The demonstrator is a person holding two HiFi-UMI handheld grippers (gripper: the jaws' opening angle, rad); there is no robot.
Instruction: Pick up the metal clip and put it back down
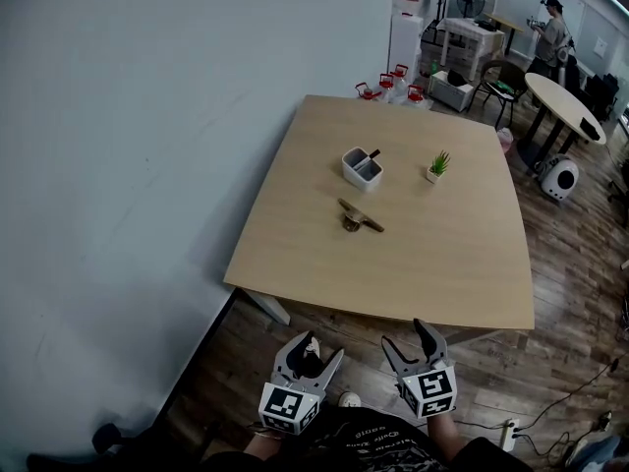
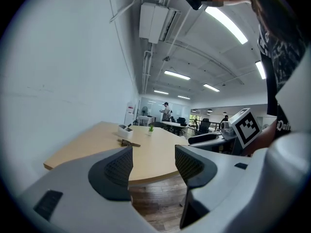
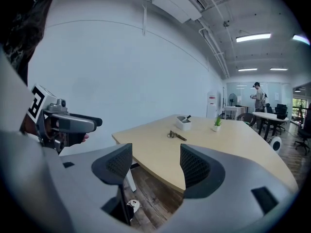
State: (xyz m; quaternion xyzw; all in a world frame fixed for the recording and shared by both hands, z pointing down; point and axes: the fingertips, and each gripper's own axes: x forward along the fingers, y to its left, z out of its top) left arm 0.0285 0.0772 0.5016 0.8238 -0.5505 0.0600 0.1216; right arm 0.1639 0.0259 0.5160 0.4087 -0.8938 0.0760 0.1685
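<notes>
The metal clip lies flat near the middle of the light wooden table, its dark handles pointing right; it also shows small as the clip and the clip. My left gripper and right gripper hang low in front of the table's near edge, above the floor, well short of the clip. Both stand open with nothing between their fingers.
A white holder with a dark pen and a small potted plant stand behind the clip. Water jugs, a round table, chairs and a person fill the back. A wall runs along the left.
</notes>
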